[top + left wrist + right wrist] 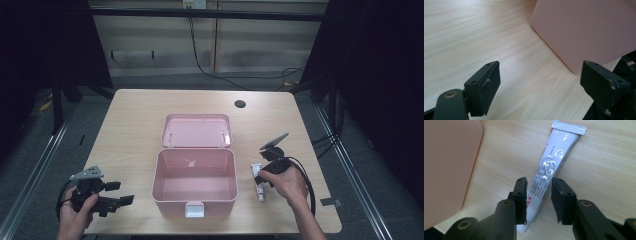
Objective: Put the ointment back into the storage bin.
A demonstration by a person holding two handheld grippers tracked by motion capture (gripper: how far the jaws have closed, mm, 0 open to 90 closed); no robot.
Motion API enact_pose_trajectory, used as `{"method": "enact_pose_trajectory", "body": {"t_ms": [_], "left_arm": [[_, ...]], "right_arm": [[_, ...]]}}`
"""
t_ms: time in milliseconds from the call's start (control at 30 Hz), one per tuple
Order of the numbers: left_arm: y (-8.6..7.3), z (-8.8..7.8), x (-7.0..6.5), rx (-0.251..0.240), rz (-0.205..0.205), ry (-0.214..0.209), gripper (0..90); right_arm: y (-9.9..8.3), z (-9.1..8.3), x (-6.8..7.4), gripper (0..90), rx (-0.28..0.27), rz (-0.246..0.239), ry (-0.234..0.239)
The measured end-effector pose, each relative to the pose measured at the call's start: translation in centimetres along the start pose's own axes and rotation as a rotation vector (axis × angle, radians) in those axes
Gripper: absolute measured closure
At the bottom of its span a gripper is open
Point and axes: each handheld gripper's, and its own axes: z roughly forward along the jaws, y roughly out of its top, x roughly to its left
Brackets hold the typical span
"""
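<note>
The white tube [550,168] carries small print and a red mark (too fine to read). It lies on the pale wood table [130,130] right of the open pink box [194,182], between the right gripper's [539,195] part-open jaws, not clearly pinched. The left gripper [540,86] gapes wide, empty. Dark curtains surround.
</note>
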Motion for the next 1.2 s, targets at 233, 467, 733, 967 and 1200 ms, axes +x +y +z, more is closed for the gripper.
{"method": "enact_pose_trajectory", "body": {"t_ms": [233,467,733,967,1200], "left_arm": [[0.0,0.0,0.0,0.0,-0.001,-0.001,16.4],[0.0,-0.1,0.0,-0.001,-0.002,0.0,16.4],[0.0,0.0,0.0,-0.001,-0.001,0.0,16.4],[0.0,0.0,0.0,0.001,0.0,0.0,16.5],[0.0,0.0,0.0,0.001,-0.001,-0.001,16.5]], "right_arm": [[0.3,0.6,0.5,64.8,0.023,-0.002,-0.041],[0.6,1.1,0.8,66.1,0.031,-0.01,-0.064],[0.8,1.9,1.1,68.6,0.061,-0.043,-0.097],[1.0,2.1,0.9,68.2,0.079,-0.055,-0.087],[1.9,2.6,2.6,69.8,0.177,-0.146,-0.201]]}}
